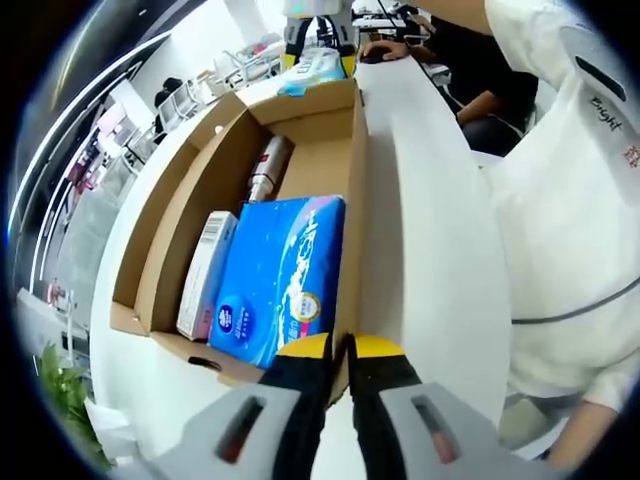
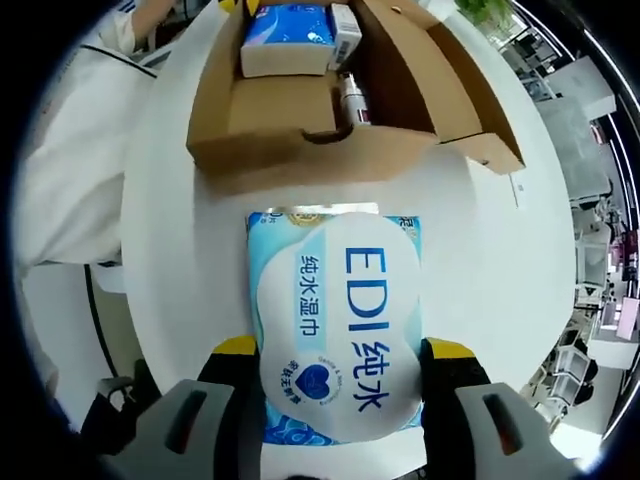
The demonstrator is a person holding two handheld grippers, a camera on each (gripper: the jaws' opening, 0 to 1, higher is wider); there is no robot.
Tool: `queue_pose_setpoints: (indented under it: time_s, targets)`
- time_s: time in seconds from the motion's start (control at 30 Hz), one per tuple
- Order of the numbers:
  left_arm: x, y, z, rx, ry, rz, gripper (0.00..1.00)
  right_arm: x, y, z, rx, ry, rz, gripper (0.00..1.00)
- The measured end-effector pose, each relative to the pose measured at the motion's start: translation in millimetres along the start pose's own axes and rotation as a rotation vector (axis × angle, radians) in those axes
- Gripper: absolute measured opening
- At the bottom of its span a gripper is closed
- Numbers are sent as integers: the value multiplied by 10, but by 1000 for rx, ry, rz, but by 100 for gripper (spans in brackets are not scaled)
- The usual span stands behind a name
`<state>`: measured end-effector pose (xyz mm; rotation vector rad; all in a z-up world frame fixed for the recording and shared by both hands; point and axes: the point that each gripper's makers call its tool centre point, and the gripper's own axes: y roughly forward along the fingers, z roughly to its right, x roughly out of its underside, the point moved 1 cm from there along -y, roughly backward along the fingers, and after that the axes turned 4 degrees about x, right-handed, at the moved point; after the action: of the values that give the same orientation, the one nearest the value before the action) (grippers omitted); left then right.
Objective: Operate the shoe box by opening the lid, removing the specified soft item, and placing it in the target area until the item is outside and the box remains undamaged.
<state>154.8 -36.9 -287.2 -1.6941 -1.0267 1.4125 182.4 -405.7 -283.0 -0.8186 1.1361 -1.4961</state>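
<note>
The shoe box (image 1: 300,130) stood open on the white table (image 1: 430,200), its flap folded out to one side. Inside lay a blue tissue pack (image 1: 280,275), a narrow carton (image 1: 205,275) beside it and a metal bottle (image 1: 268,168) further in.

The left gripper (image 1: 340,350) had its jaws drawn nearly together on the box's near wall, apparently pinching the cardboard edge to steady it. The right gripper (image 2: 340,365) had its jaws spread wide, one on each side of a wet-wipes pack (image 2: 335,320) that rested on the table outside the box, just beside its front wall (image 2: 310,155). Contact between jaws and pack appeared likely, but a firm grip could not be confirmed.

Risks from this point, as judged:
- If the wipes pack was the required soft item, a release before it sat flat could have let it slide, the table top being smooth.
- Squeezing harder would have crushed the soft pack or burst its seal.
- A sideways pull by the left gripper on the thin wall could have torn or creased the cardboard.
- Dragging the pack forward could have pushed the box.
</note>
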Motion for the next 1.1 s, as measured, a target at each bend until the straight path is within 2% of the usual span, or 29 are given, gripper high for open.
queue_pose_setpoints:
  time_s: [0.33, 0.67, 0.93, 1.1]
  targets:
    - [4, 2, -3, 4, 4, 4, 6, -34, 86, -22, -7, 6, 17, 61]
    - [4, 3, 2, 3, 3, 3, 6, -170, 121, -45, -15, -41, 56, 61]
    - [5, 2, 0, 3, 0, 4, 6, -150, 186, -37, -24, -59, 46, 61]
    - [6, 2, 0, 5, -2, 5, 6, -192, 152, -25, -25, -51, 72, 61]
